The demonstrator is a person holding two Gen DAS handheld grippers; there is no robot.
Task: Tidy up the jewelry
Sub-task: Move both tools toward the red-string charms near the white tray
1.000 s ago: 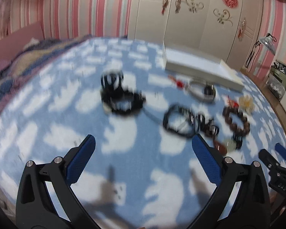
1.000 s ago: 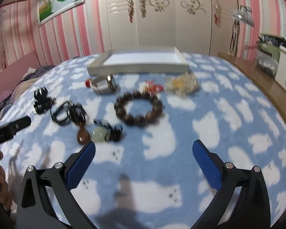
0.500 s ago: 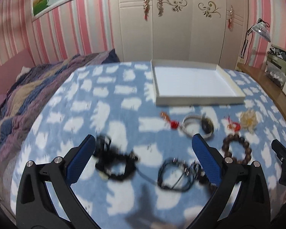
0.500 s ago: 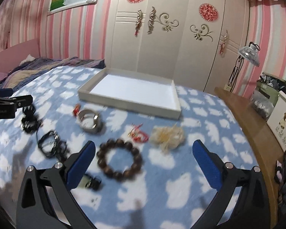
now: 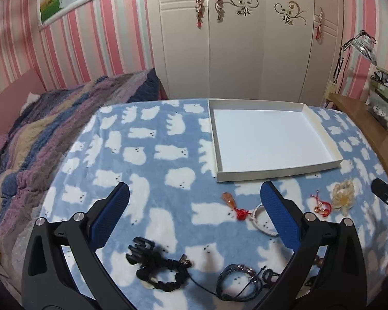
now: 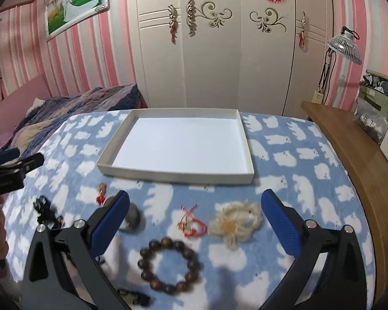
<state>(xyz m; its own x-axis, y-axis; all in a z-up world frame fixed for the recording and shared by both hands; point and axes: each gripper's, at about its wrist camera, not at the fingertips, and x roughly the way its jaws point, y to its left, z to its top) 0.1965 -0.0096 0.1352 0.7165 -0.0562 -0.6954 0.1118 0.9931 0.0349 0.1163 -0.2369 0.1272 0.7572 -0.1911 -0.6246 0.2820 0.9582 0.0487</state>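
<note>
An empty white tray (image 5: 279, 174) (image 6: 168, 174) lies on the blue cloud-pattern blanket (image 5: 155, 155). Jewelry lies in front of it: a black hair clip and scrunchie (image 5: 155, 263), black cords (image 5: 235, 281), a white bangle with a red tassel (image 5: 258, 219), a red string charm (image 6: 191, 224), a cream flower piece (image 6: 235, 222) and a brown wooden bead bracelet (image 6: 168, 266). My left gripper (image 5: 194, 214) is open and empty above the black pieces. My right gripper (image 6: 194, 217) is open and empty above the bracelet and the red charm.
A striped knitted blanket (image 5: 38, 134) lies at the left. A wooden shelf (image 6: 349, 155) with bags and a lamp (image 6: 345, 46) runs along the right. A white wardrobe (image 6: 219, 51) stands behind the bed. The left gripper also shows at the left edge of the right wrist view (image 6: 10, 173).
Both grippers have lifted and pulled back, so the tray and the far wall have come into view. Both stay open and empty. The jewelry has not moved.
</note>
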